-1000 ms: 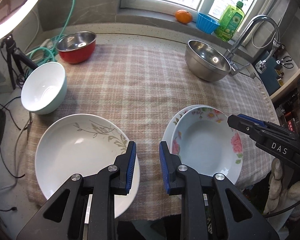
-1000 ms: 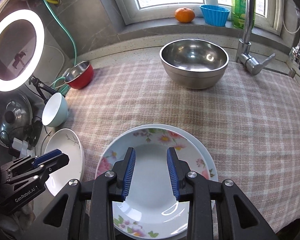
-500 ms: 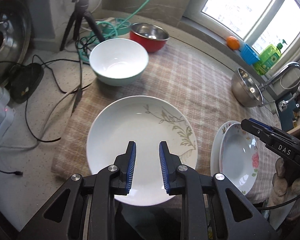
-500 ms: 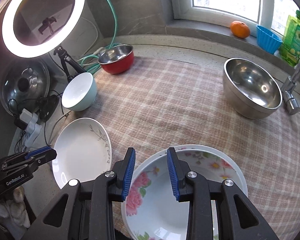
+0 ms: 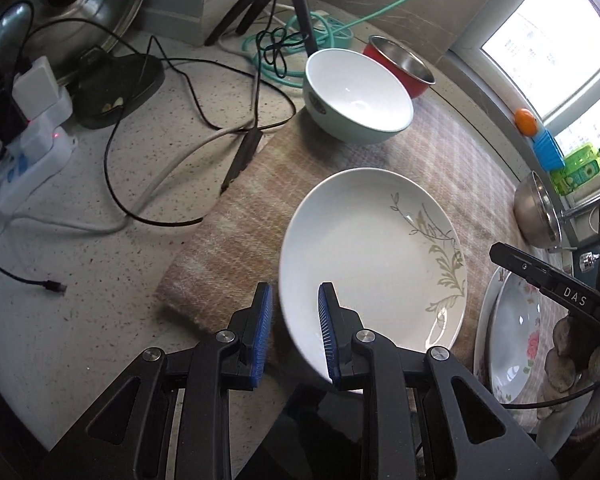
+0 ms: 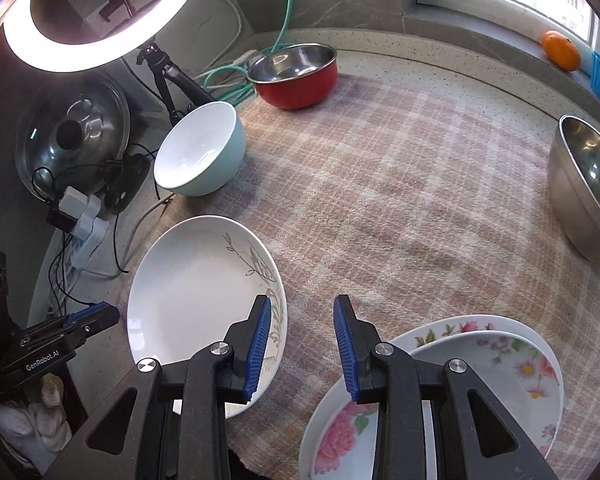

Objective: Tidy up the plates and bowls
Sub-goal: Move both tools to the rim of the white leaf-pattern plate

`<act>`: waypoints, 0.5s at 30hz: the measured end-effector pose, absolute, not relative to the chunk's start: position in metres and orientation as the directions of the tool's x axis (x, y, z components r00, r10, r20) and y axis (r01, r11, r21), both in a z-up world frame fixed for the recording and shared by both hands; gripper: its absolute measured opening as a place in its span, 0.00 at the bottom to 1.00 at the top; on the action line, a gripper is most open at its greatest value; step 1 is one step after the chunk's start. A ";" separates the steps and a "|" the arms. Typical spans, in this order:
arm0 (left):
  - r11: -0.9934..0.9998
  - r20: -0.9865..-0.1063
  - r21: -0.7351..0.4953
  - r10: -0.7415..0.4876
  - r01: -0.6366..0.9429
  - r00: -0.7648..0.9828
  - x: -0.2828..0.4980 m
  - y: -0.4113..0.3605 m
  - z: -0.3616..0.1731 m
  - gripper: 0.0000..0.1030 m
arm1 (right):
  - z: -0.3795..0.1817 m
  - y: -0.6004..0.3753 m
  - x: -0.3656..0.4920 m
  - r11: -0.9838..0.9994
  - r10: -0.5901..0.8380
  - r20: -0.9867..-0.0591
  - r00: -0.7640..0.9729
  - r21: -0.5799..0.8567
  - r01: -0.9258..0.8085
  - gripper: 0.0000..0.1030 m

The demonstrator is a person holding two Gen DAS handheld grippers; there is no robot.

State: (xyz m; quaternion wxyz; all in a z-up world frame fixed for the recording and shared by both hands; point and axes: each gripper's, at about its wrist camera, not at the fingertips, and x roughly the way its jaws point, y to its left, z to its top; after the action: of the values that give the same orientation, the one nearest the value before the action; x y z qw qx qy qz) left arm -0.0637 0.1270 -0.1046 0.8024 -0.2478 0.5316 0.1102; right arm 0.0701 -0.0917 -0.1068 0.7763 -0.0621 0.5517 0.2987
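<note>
**Both hand-held grippers swung left toward the leaf-patterned plate**

Left wrist view: the left hand-held gripper (image 5: 294, 334) is seen with its jaws at a narrow gap, nothing clamped; the near rim of the leaf-patterned plate (image 5: 364, 256) sits between the blue pads (image 5: 262, 332), though contact cannot be told. A second ago this view was centred between the two plate groups; it is now turned left, so that cables (image 5: 188, 112) and a power strip (image 5: 32, 152) on the bare table (image 5: 100, 280) are taken in. The pale green bowl (image 5: 356, 96) and red bowl (image 5: 400, 64) are found beyond the plate, on the plaid cloth (image 5: 236, 264).

Right wrist view: the right hand-held gripper (image 6: 301, 344) is held somewhat wider, empty, over cloth between the leaf-patterned plate and the stacked floral plates (image 6: 480, 380), no longer above the latter. The steel bowl (image 6: 588, 196) stands far right.

A two-sided pickup of the leaf-patterned plate is judged likely, for stacking onto the floral pair
</note>
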 end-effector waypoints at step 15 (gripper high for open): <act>0.816 -0.913 -0.337 -0.160 -0.470 0.375 -0.066 0.132 -0.126 0.21 | -0.136 -0.072 0.079 0.806 0.370 -0.921 0.124 0.252 -0.536 0.27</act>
State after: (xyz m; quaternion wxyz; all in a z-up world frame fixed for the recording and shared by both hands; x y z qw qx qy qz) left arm -0.0664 0.1320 -0.1259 0.7781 -0.2866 0.5499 0.0995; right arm 0.0787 -0.0716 -0.1363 0.7463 -0.0705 0.5881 0.3036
